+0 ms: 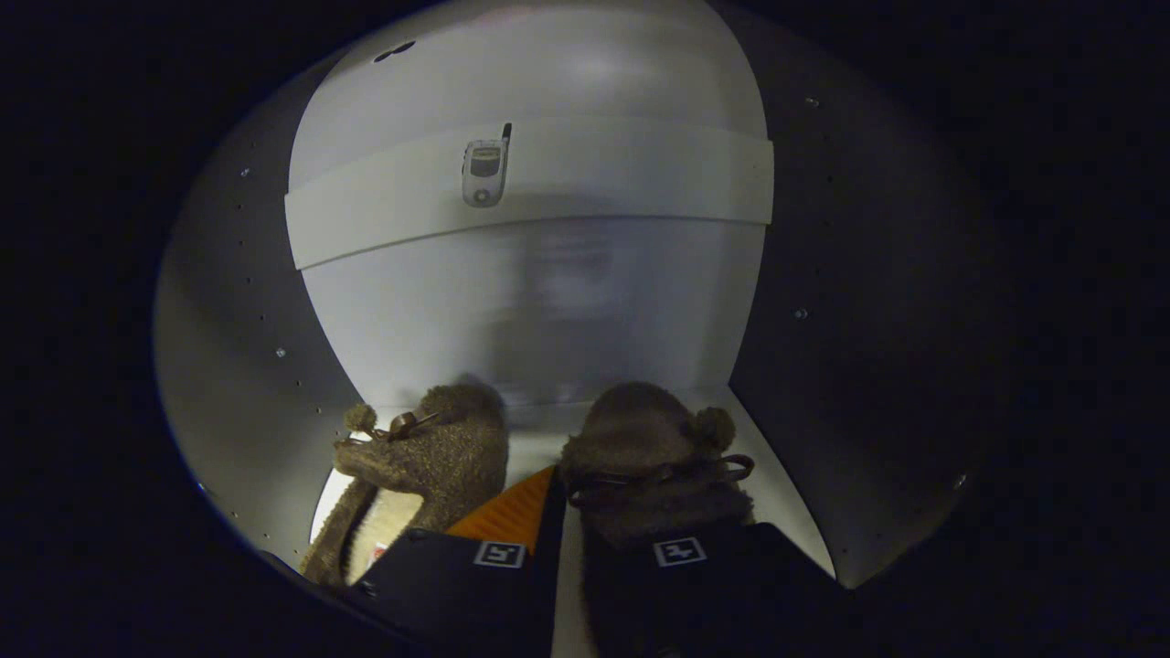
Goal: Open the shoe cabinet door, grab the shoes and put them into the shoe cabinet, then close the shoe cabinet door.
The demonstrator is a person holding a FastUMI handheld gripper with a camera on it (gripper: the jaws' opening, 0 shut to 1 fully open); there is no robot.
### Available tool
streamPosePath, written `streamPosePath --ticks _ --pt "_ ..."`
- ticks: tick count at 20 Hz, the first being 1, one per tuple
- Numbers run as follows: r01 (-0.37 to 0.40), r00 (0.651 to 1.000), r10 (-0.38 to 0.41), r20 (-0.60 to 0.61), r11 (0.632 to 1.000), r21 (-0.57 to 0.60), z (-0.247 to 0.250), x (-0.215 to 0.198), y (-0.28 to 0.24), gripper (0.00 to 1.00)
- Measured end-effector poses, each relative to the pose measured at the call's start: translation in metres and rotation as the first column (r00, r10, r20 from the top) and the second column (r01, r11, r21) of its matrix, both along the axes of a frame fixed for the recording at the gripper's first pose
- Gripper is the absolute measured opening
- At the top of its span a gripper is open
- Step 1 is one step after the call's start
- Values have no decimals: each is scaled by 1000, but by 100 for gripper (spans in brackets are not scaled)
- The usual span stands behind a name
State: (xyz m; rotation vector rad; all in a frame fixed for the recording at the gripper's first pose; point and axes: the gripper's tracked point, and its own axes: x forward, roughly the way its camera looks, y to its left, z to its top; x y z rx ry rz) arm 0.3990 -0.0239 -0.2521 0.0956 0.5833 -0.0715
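Your gripper [558, 548] sits inside the pale shoe cabinet [512, 311], its fingers close together with a narrow gap. Two fuzzy brown shoes [640, 457] rest on the cabinet floor, one at each finger; whether they're pinched, you cannot tell. Beyond them, a small phone [484, 171] hangs on the back panel.

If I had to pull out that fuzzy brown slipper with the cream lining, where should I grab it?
Probably by the rim of its opening. The fuzzy brown slipper with the cream lining sits on the white cabinet floor, toe toward the back wall, its open heel facing the gripper. Come straight in from the front, one finger inside the lining. The jaws now look nearly closed around the other slipper's edge.
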Motion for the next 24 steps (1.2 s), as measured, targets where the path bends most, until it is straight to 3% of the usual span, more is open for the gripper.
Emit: streamPosePath --ticks 1,4,6,11,15,24 --pt "-7 1000 7 -7 1000 10 2 -3 2 42" --pt "-18 999 19 -30 1000 19 8 -18 9 86" --pt "-21 999 22 -42 999 25 15 -30 10 96" --pt "-82 997 81 -18 995 -60 43 -68 2 97" --pt "-82 987 91 133 994 -72 100 -95 -4 98" --pt "-62 870 76 487 997 -46 227 -209 8 97"
